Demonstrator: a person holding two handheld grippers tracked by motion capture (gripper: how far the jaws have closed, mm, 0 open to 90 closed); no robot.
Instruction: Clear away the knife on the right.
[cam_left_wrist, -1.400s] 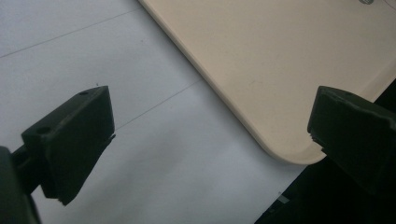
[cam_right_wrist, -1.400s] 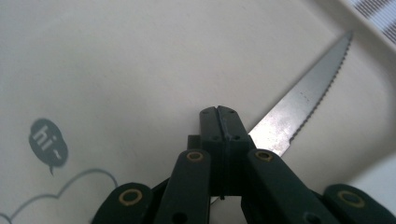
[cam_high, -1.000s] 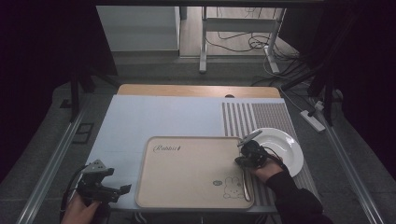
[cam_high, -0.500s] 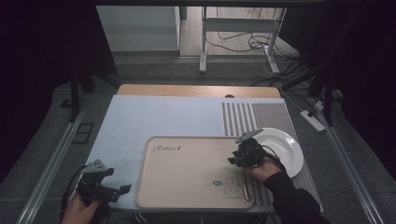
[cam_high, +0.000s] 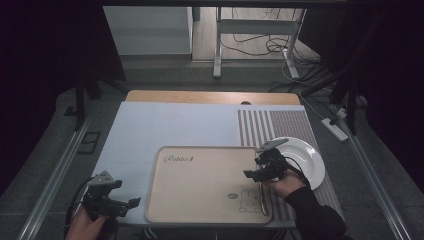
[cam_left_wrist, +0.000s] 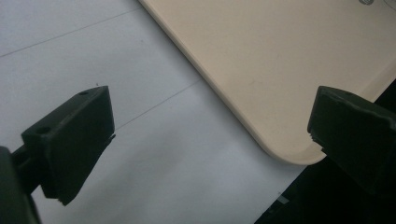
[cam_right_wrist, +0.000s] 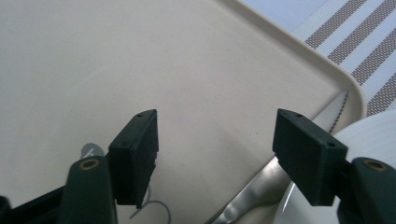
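Now the left gripper (cam_high: 131, 202) waits at the near left corner of the tray (cam_high: 200, 200), jaws wide apart and empty. Farther along, the right gripper (cam_high: 252, 174) has just been opening its jaws, with nothing between them. The knife (cam_right_wrist: 280, 170) lies on the tray's right edge, its serrated tip toward the plate (cam_high: 307, 160) just beside the tray. To finish the release well, I would lift the right gripper straight up, so a jaw does not nudge the knife off the rim or against the plate.
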